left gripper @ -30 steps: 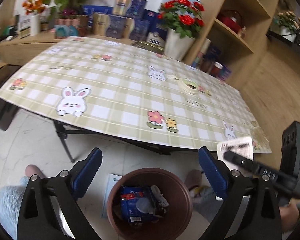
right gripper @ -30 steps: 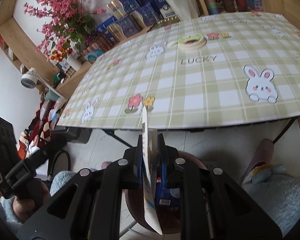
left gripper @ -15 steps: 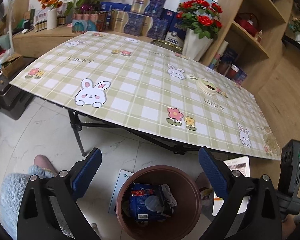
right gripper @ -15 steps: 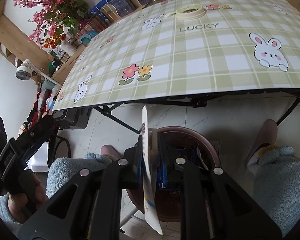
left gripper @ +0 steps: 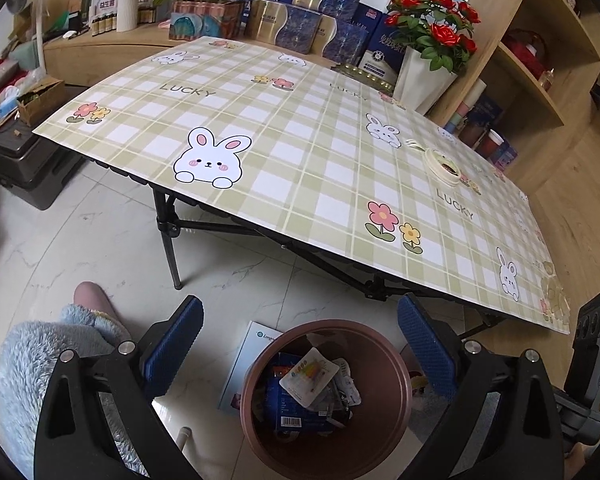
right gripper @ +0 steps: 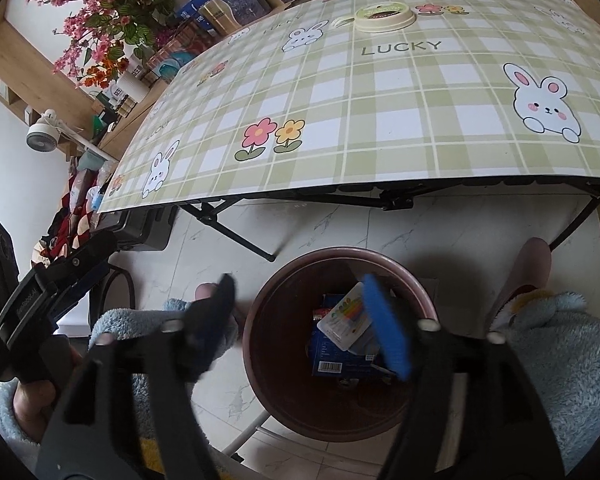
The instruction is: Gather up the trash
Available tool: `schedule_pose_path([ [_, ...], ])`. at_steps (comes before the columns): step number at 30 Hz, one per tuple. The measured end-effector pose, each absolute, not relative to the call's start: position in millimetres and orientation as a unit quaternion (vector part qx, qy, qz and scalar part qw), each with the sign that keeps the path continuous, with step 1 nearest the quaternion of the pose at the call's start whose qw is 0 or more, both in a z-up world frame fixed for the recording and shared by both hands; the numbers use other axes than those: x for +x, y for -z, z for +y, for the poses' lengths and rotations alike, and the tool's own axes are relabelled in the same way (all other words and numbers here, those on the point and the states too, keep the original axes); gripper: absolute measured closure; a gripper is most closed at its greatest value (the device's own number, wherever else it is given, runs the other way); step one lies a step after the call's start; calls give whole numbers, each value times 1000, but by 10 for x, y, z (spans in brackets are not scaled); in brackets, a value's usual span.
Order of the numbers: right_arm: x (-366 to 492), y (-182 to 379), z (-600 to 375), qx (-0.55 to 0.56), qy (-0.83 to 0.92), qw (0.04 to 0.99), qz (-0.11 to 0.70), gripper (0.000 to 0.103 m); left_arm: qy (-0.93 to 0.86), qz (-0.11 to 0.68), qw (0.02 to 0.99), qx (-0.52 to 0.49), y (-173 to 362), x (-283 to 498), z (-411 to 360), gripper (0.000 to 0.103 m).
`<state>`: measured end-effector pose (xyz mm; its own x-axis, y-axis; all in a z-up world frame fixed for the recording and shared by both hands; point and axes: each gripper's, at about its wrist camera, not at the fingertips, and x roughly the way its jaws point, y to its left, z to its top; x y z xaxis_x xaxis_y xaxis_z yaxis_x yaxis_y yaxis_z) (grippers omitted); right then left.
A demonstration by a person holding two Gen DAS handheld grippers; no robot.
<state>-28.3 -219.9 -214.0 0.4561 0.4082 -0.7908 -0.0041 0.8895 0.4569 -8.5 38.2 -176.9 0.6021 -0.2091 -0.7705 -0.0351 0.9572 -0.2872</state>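
A brown round bin (left gripper: 384, 392) stands on the floor in front of the table; it also shows in the right wrist view (right gripper: 268, 344). A white flat packet with coloured print (left gripper: 310, 374) lies on top of a blue box inside it, and shows in the right wrist view (right gripper: 342, 318) too. My left gripper (left gripper: 300, 340) is open and empty above the bin's near rim. My right gripper (right gripper: 312, 320) is open and empty above the bin. A cream lid (left gripper: 442, 166) lies on the table, also in the right wrist view (right gripper: 384, 18).
The table (left gripper: 300, 128) has a green checked cloth with rabbits. A booklet (left gripper: 240, 368) lies on the floor beside the bin. My slippered feet (right gripper: 532, 268) flank the bin. A vase of red roses (left gripper: 424, 76) and shelves stand behind the table.
My right gripper opened and let go of the white packet, which now lies in the bin. Both grippers shifted a little lower toward the bin.
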Motion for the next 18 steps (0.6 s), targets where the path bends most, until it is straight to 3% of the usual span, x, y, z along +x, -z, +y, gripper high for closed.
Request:
schedule_pose_path([
  [2, -276, 2144, -2229, 202, -116, 831, 506, 16, 48, 445, 884, -136, 1774, -82, 380, 8],
  [8, -245, 2150, -2317, 202, -92, 834, 504, 6, 54, 448, 882, -135, 1800, -61, 355, 8],
  [18, 16, 1842, -2481, 117, -64, 881, 453, 6, 45, 408, 905, -111, 1694, -5, 310, 8],
])
